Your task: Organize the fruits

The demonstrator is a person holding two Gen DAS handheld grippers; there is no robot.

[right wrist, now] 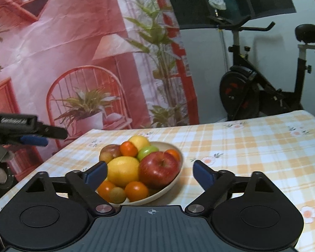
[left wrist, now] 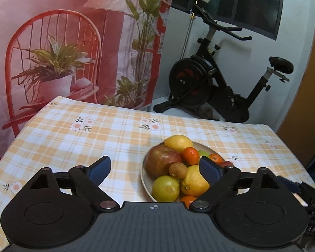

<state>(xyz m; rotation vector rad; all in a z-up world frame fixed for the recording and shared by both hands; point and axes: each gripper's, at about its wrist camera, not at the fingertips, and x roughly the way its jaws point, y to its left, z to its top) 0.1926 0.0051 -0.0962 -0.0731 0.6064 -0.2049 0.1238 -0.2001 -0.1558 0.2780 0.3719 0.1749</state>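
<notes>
A table (left wrist: 115,130) under an orange-checked floral cloth (right wrist: 252,147) carries a seemingly cream bowl (right wrist: 174,147) heaped with fruit.

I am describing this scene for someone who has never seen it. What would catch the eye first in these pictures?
First, the bowl heaped with fruit on the checked tablecloth, where a big red apple and a large lemon stand out at the near side in the right wrist view. Behind the table hangs a red printed backdrop with a chair and plants, and to its right stands a black exercise bike. Both claws, left and right, are open and empty.
</notes>
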